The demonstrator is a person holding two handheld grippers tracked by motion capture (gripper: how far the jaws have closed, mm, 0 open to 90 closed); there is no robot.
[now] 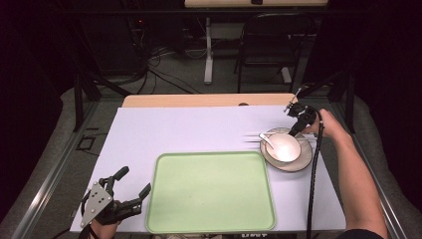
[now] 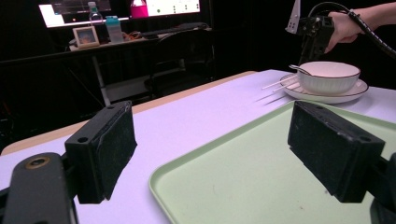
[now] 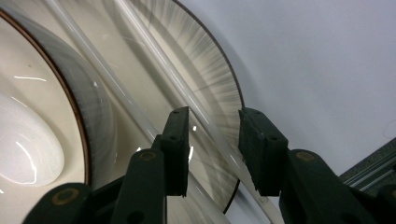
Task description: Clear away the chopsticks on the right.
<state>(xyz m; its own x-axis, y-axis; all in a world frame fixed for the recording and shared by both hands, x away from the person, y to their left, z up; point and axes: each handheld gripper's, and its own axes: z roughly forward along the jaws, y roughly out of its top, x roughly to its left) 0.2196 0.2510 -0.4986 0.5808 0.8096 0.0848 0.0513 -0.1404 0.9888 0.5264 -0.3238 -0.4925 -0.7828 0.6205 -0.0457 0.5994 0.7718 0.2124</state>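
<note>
Right gripper (image 3: 212, 154) jaws narrowly straddling chopsticks (image 3: 187, 95) on plate (image 3: 224, 84), left gripper (image 2: 210, 154) jaws wide.

The bowl (image 1: 283, 147) and plate (image 1: 303, 162) at far right look like glazed ceramic, glossy, the plate's rim finely streaked. The chopsticks (image 3: 154, 60) across the plate are smooth, pale and shiny. The spoon (image 1: 266, 139) is white and glossy. The tray (image 1: 209, 191) looks like matt green plastic. A smooth matt white sheet covers the desk (image 1: 199, 100), whose far edge shows light wood. The right gripper (image 3: 212, 149) has matt black jaws.
</note>
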